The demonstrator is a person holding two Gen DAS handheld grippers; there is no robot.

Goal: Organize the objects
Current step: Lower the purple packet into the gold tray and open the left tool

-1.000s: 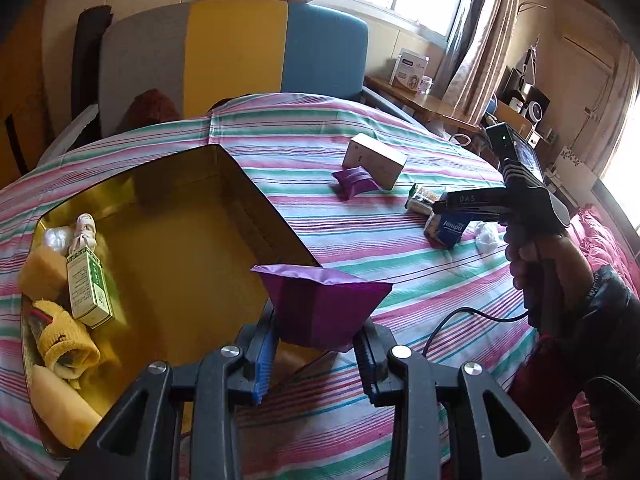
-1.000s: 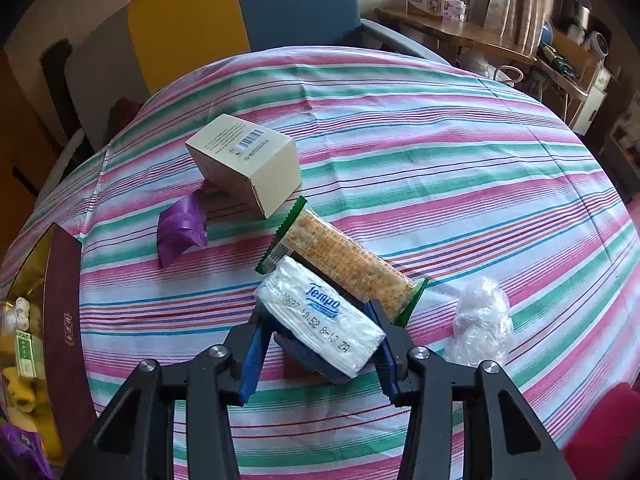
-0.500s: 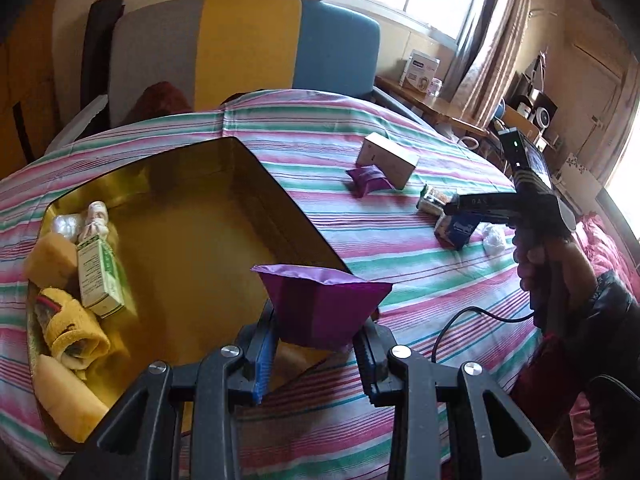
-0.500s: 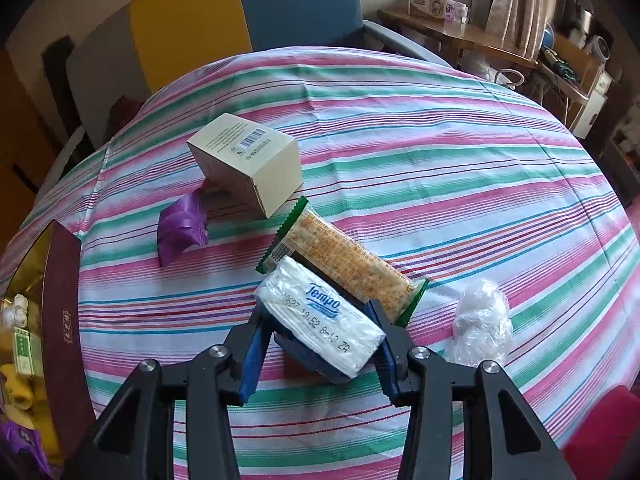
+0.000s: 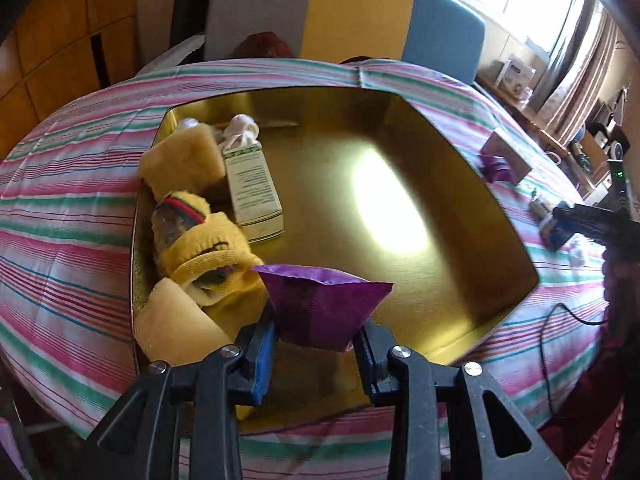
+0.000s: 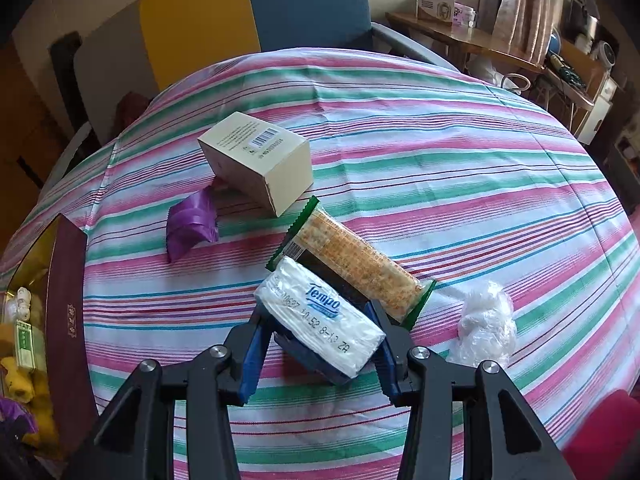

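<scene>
My left gripper [image 5: 316,344] is shut on a purple packet [image 5: 320,304] and holds it over the near edge of the gold tray [image 5: 460,160]. The tray holds yellow sponges [image 5: 180,156], a yellow sock [image 5: 200,240] and a white-green box [image 5: 254,184] along its left side. My right gripper [image 6: 320,344] is shut on a Tempo tissue pack [image 6: 320,316] low over the striped tablecloth [image 6: 440,160]. A cracker pack [image 6: 356,264], a beige box [image 6: 260,160], a second purple packet [image 6: 190,228] and a crumpled plastic wrap [image 6: 486,324] lie around it.
The tray's dark red wall [image 6: 70,300] shows at the left of the right wrist view. A grey, yellow and blue chair [image 5: 352,12] stands behind the round table. A wooden side table with boxes [image 6: 448,20] stands at the back right.
My left gripper has swung left with the purple packet, from beside the tray's right wall to above the tray's near side. My right gripper and the tissue pack have not moved.
</scene>
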